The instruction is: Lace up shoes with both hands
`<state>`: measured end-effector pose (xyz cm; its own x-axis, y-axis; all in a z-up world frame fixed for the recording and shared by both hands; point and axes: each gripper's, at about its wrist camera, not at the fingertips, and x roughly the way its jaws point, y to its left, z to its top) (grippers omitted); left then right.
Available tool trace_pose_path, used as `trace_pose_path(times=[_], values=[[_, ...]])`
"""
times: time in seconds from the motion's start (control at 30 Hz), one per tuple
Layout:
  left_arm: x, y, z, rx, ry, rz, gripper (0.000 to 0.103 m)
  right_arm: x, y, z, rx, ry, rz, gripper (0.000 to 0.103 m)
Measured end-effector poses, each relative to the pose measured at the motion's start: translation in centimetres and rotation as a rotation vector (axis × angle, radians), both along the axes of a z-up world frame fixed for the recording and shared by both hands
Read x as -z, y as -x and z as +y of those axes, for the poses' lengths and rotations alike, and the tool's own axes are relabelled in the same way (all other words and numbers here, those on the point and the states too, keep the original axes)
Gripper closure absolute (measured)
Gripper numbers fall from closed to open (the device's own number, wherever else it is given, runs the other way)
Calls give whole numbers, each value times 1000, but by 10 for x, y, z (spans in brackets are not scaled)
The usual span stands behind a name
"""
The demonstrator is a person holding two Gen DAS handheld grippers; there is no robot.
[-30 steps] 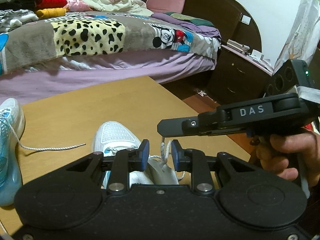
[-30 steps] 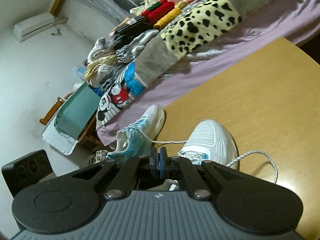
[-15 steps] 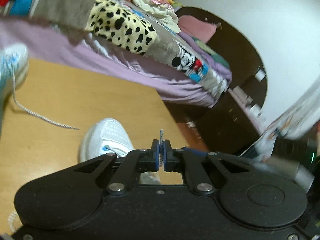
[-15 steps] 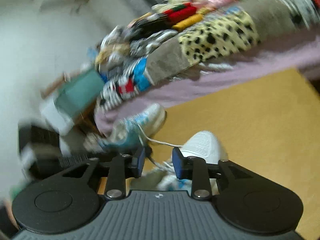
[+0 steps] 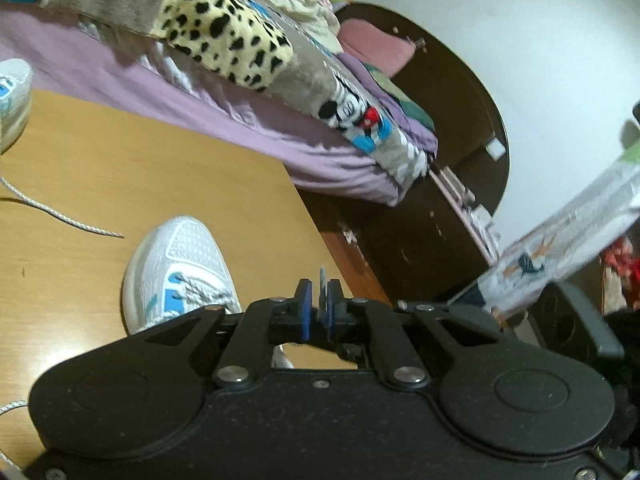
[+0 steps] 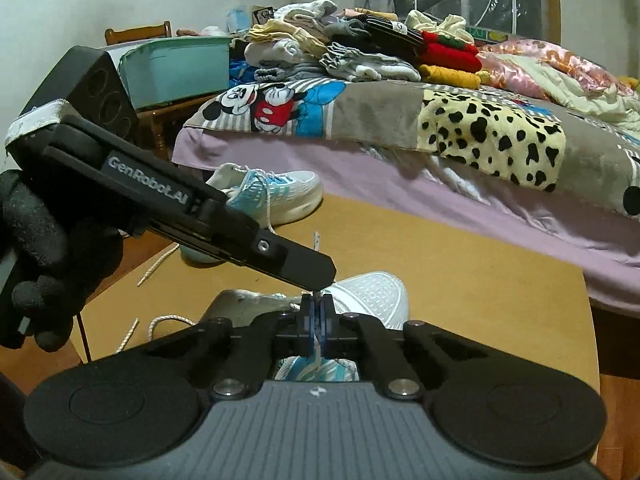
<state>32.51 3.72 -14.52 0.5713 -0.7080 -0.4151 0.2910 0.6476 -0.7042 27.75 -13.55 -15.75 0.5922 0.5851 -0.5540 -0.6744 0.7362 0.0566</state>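
Step in hand: handing the lace tip from one gripper to the other above the near shoe.

- Near shoe: white mesh, toe pointing away, standing on the wooden surface directly under both grippers. Lower eyelets carry crossed lace; the tongue area is hidden behind the gripper bodies.
- Second shoe: white and blue, at the far edge of the surface next to the bed, well apart from the work. A loose lace end trails over the surface from that side.
- Right gripper: fingers closed on the lace. The white cord passes between the pads, and its tip stands up above them.
- Left gripper: the jaws have just been opening. The fingers are narrowly parted with the lace tip between them, and a gap shows beside it, so I judge this a loosened hold, not a clamp. In the right wrist view its finger reaches in from the left, just above the right fingers, held by a gloved hand.

Judgement: lacing is partly done and the upper eyelets are likely still to be threaded.

Next move calls for: drawing the left fingers clear without dragging the tip, then having the right gripper steer the stiff tip to the next free eyelet. Which eyelet that is cannot be told from here.
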Motion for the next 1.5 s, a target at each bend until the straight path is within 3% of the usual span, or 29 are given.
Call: trace_pose_path(times=[0.03,0.2,0.27,0.43,0.57,0.87,1.1,1.2,1.23,1.3,1.5], values=[[1,0,3,-13,17,7,86,0,0,0,-2,2,0,99],[2,-1,3,-10,25,10,85,1,4,4,-18,37,-23,99],[2,0,1,-8,12,0,103,1,6,4,-21,36,-25,99],[2,1,-2,-13,-14,-14,103,0,7,4,-20,35,-17,98],[3,1,-4,-10,-33,-16,103,-2,8,4,-11,21,-21,84],[4,1,-6,1,-37,-15,103,-3,6,0,-25,14,-29,86],[1,0,-7,10,-40,-24,103,-2,5,-1,-27,9,-18,98],[-2,0,-1,-5,-54,-35,93,-2,4,-4,-24,-11,-11,99],[-3,0,2,-12,-61,-39,84,-2,4,-4,-19,-11,-10,99],[-5,1,8,-26,-75,-47,81,-2,1,-8,3,-9,-5,99],[-14,12,-3,75,-359,-155,81,0,-6,-23,75,0,10,99]])
